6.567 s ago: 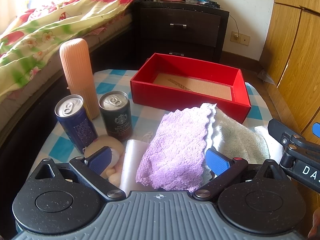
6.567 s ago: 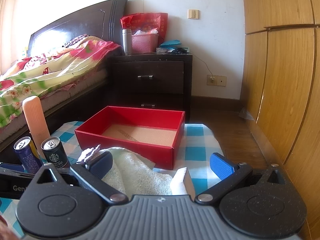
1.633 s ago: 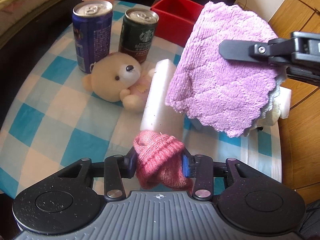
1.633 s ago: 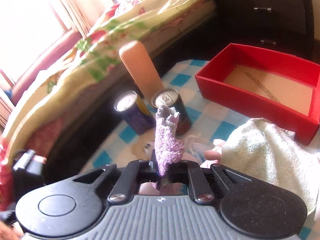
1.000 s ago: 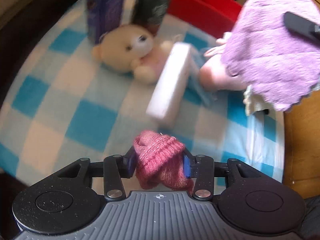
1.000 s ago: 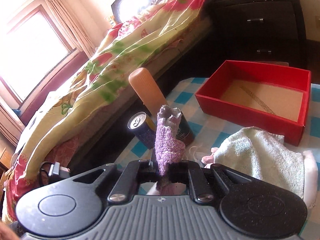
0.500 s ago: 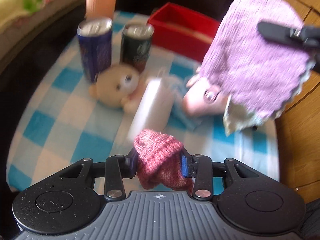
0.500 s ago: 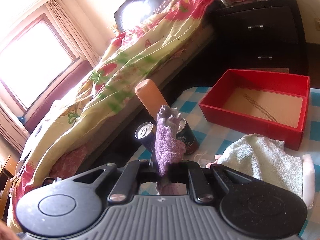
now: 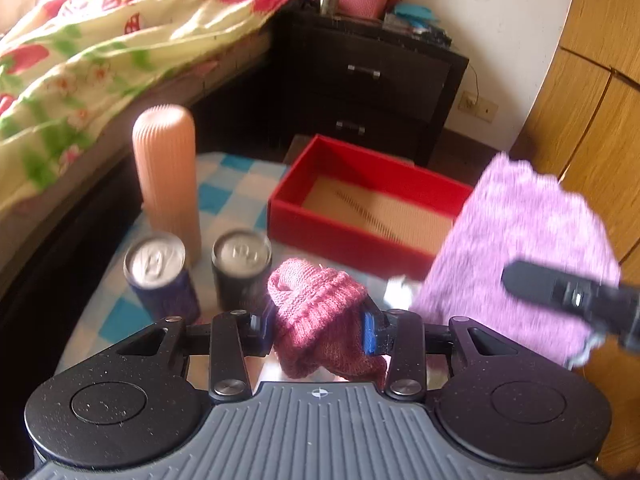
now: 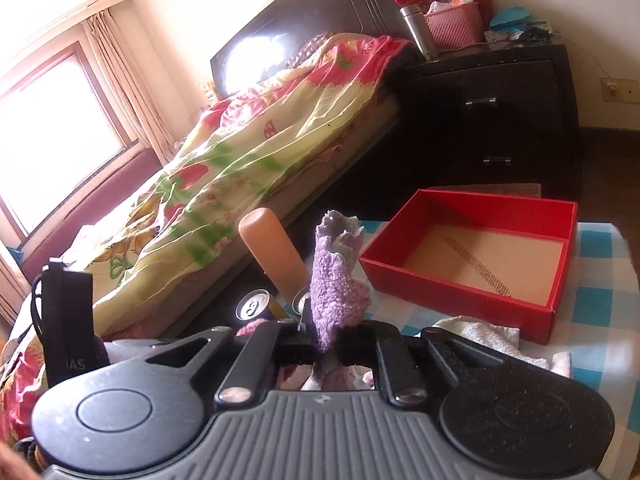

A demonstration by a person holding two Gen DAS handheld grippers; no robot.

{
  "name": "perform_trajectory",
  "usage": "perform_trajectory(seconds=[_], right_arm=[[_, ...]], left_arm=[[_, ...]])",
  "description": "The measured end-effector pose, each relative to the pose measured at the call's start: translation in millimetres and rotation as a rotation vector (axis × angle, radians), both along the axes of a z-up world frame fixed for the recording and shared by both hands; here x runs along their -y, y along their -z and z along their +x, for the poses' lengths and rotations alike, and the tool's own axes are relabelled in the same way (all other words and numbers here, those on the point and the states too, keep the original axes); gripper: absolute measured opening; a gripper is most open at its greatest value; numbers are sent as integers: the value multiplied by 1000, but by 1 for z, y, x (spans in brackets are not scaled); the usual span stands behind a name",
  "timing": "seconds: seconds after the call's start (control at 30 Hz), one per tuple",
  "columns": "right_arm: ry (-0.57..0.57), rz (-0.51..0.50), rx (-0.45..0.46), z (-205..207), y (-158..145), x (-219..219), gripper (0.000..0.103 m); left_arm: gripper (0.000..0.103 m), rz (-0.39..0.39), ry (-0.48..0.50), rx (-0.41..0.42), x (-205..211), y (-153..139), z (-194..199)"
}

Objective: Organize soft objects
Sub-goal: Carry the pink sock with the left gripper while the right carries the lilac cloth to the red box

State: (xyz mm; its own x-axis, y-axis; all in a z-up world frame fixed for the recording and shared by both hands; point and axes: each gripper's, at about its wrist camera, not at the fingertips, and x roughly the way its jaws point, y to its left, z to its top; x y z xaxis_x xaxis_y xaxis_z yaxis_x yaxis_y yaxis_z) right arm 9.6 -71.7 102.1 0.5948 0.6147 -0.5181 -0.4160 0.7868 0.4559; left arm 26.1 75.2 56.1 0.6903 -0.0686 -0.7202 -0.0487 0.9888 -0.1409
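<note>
My left gripper (image 9: 318,326) is shut on a pink knitted item (image 9: 320,312), held above the checked table. My right gripper (image 10: 326,342) is shut on a purple fluffy cloth (image 10: 336,280); in the left wrist view the cloth (image 9: 516,248) hangs at the right, over the near right corner of the open red box (image 9: 372,208). The red box (image 10: 472,264) has a bare cardboard floor. A pale towel (image 10: 480,338) lies on the table in front of the box.
A tall peach ribbed bottle (image 9: 166,176) and two cans (image 9: 158,280) (image 9: 240,268) stand left of the box. A bed (image 9: 100,52) lies at the left, a dark nightstand (image 9: 372,80) behind the table, wooden wardrobe doors (image 9: 592,92) at the right.
My left gripper has tilted up and moved toward the box with the pink knit; the teddy and white block have dropped out of view. The purple cloth has moved toward the box.
</note>
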Motion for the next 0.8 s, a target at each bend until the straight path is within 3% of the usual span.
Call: perform_trajectory(seconds=[0.37,0.6,0.8], right_arm=[[114,-2,72,41,-19,19,0],[204,-17,96,80,-22,38,0],[237,-74,107,107,-10,39,0]], left_arm=[[40,-5,27,75,37,-20,81],[40,-14,32,79,54,-16,123],[40,26,39,67,69,-3,143]])
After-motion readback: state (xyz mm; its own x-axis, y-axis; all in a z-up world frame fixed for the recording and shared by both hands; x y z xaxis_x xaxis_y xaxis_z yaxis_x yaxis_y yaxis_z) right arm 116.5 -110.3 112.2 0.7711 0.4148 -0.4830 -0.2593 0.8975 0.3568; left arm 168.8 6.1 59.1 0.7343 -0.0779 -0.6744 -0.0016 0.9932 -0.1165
